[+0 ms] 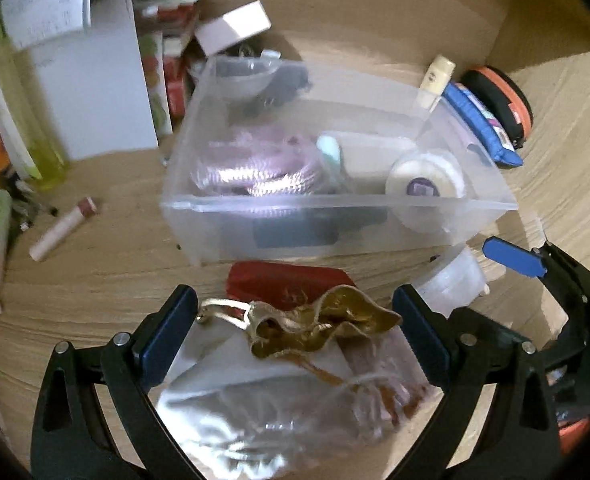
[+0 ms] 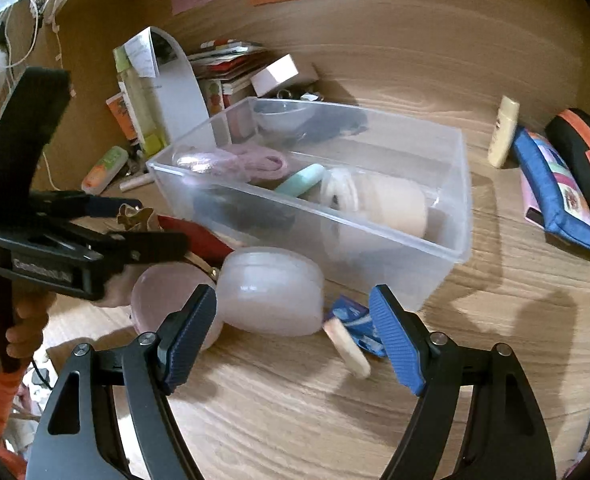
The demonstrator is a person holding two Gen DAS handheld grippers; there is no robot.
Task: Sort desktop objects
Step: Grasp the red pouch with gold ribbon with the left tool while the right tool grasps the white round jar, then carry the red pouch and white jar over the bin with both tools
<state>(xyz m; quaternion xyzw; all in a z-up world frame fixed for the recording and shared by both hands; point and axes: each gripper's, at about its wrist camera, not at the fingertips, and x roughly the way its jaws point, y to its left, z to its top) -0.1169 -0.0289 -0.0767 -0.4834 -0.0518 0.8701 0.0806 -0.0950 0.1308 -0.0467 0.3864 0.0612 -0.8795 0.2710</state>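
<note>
Gold-topped pouch (image 1: 295, 356) between left fingers (image 1: 167, 332)

Left tongs (image 1: 295, 344) and right tongs (image 2: 293, 336) both gape wide, angled downward.

Your wooden desk (image 2: 295, 408) carries a clear plastic bin (image 2: 435, 216) near its middle. In front of the bin you have a pink jar (image 2: 271, 292), a red pouch (image 1: 287, 280) and a blue packet (image 2: 355, 320). Toward the right edge lie a blue pencil case (image 2: 555, 196) and a cream tube (image 2: 503, 132) (standing upright). A lip-balm stick (image 1: 61, 230) lies left of the bin.
</note>
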